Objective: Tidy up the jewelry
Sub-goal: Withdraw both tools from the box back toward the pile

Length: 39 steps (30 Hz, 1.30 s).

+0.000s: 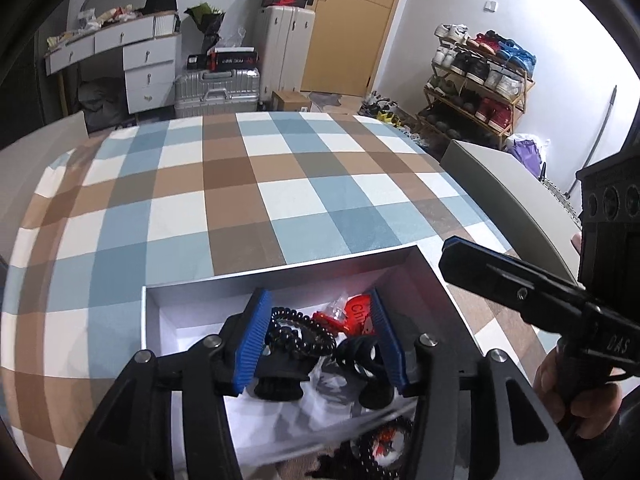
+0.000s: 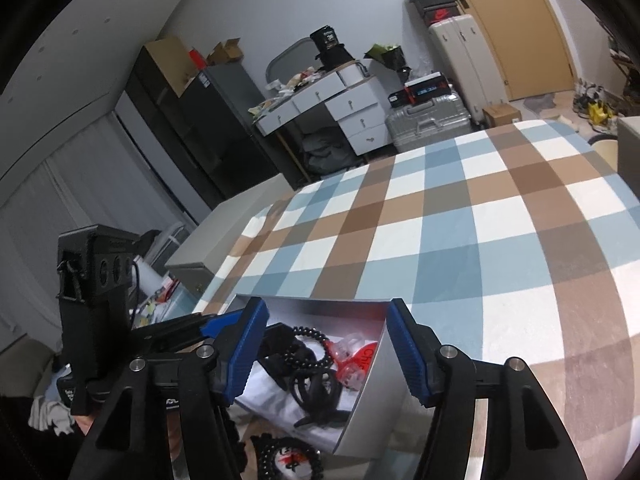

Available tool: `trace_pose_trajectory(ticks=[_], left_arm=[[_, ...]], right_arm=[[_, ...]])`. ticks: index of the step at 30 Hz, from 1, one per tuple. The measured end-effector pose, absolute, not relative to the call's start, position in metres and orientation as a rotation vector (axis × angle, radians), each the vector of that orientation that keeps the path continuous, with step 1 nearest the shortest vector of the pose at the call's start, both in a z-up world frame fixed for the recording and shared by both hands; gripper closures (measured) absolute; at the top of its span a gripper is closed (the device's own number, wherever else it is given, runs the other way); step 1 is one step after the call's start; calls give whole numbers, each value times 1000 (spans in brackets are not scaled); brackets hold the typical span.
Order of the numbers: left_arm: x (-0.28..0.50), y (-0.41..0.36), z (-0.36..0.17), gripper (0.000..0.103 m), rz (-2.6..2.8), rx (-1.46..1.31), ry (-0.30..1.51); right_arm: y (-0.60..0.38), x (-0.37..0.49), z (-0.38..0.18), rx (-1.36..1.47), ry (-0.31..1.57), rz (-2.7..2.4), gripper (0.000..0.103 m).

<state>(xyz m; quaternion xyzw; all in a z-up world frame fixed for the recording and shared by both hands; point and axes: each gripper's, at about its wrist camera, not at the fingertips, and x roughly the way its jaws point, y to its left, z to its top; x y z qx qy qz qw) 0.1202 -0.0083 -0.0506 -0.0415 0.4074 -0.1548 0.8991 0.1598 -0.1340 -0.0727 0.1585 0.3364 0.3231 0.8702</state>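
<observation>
Both hand-held grippers are hovering with parted, empty jaws: left hand-held gripper (image 1: 320,336) and right hand-held gripper (image 2: 328,344) over the white box (image 1: 276,276) of jewelry (image 1: 298,334) on a checked bed (image 1: 256,184). Only the left view is showing the shoe rack (image 1: 476,84).

- My left gripper (image 1: 320,340): black linkage arms, silver round screw heads at the pivots nearest the white box (image 1: 280,280).
- Its fingers (image 1: 252,344) carry blue ribbed pads on black backing, box side.
- My right gripper (image 2: 332,348): same build, with black arms, silver pivot screws and blue ribbed pads on the fingers (image 2: 408,356).
- From the left wrist view, right of the box, the right unit shows a long black body, one small screw and white lettering "DAS" on the handle.
- A black camera housing with three round recesses sits above that handle.
- My right hand (image 1: 576,392): no sleeve visible.
</observation>
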Motion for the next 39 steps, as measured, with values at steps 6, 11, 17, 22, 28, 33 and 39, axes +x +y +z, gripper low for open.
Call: trace_pose_trajectory(ticks=[6, 11, 17, 22, 28, 33, 39], left_arm=[[105, -5, -38, 57, -302, -67, 790], [91, 4, -25, 57, -261, -62, 733], [72, 9, -14, 36, -213, -42, 665], [57, 14, -4, 21, -167, -37, 606], [41, 18, -3, 19, -100, -30, 586], [31, 25, -17, 3, -72, -31, 579], [28, 50, -55, 3, -64, -119, 685]], right_arm=[[-136, 143, -60, 313, 660, 650, 25], [-134, 125, -50, 267, 612, 607, 7], [-136, 105, -44, 241, 583, 572, 3], [-143, 85, -40, 244, 561, 565, 1], [-142, 51, -35, 218, 500, 605, 0], [-134, 36, -42, 152, 517, 613, 0], [-118, 33, -73, 98, 631, 648, 0]])
